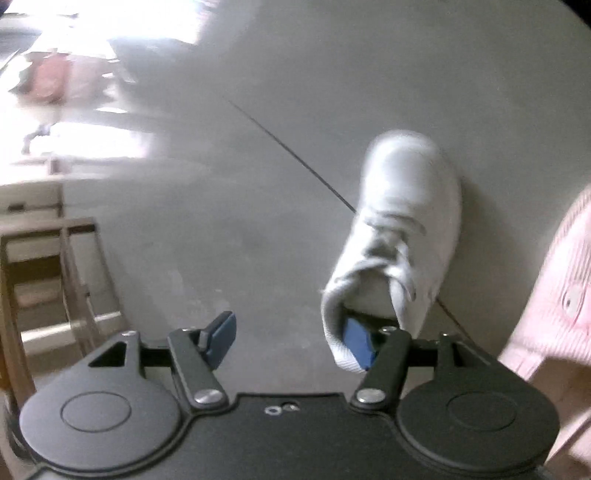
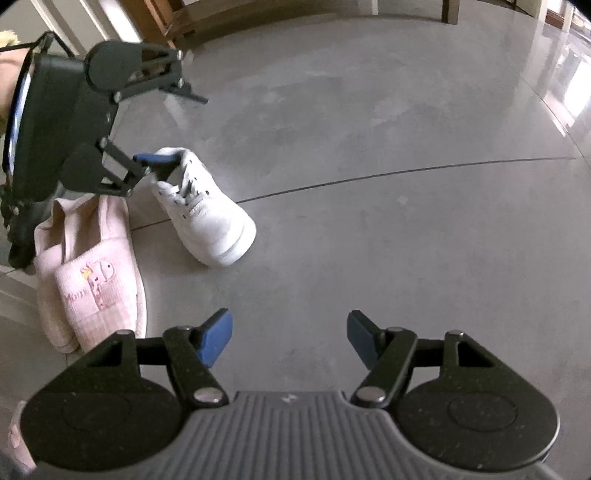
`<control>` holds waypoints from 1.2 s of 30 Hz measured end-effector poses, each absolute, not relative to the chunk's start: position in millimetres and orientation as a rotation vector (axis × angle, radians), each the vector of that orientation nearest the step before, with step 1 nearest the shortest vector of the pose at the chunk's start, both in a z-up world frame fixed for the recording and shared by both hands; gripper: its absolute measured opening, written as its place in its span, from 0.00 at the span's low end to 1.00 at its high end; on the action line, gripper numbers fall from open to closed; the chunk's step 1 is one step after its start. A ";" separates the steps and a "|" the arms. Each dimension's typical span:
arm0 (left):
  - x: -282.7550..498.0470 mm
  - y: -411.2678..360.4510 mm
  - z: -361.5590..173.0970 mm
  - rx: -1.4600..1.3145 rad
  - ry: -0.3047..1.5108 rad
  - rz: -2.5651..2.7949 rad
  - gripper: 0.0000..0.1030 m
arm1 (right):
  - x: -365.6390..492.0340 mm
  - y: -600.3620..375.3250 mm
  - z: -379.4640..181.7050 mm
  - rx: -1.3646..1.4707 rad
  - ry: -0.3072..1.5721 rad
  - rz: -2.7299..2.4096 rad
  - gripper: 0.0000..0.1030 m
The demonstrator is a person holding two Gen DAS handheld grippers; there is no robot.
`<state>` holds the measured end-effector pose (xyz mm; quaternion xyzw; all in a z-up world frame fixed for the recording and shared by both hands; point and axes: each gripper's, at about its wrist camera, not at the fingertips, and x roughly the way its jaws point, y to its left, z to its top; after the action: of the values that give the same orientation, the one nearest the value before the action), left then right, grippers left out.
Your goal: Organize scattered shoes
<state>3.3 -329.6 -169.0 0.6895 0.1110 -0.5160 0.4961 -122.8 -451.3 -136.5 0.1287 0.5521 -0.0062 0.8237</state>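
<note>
A white lace-up sneaker (image 1: 406,206) (image 2: 210,218) stands on its sole on the grey floor. My left gripper (image 1: 290,341) (image 2: 177,129) is at its heel with jaws wide apart and open. One blue pad (image 1: 356,343) sits inside the shoe's collar, while the other pad (image 1: 221,338) hangs free over bare floor. A pair of pink slippers (image 2: 92,284) (image 1: 554,295) lies right beside the sneaker. My right gripper (image 2: 288,339) hovers open over the floor in front of both, with nothing between its pads.
A wooden stool or chair frame (image 1: 44,258) stands left of the left gripper. Wooden furniture legs (image 2: 177,18) line the far edge of the floor. A dark floor seam (image 2: 406,171) runs past the sneaker. Bare floor stretches to the right.
</note>
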 end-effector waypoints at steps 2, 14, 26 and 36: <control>11.2 -326.5 -157.4 1.554 0.361 -1.193 0.63 | -121.9 -448.5 -135.2 0.264 1.170 0.004 0.70; 43.9 -226.2 -113.9 0.486 1.080 -0.553 0.64 | -36.1 -423.5 -120.9 0.178 0.977 0.191 0.68; 39.3 -208.7 -109.0 0.343 1.112 -0.401 0.64 | 65.6 -378.9 -166.9 0.042 1.197 0.220 0.50; 38.8 -207.3 -117.6 0.294 1.136 -0.398 0.64 | 74.4 -368.9 -176.5 0.002 1.285 0.147 0.17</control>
<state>38.8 -207.3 -117.6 0.1378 0.5325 -0.1866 0.8140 74.4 -368.9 -176.5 0.0010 0.5987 0.0685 0.7980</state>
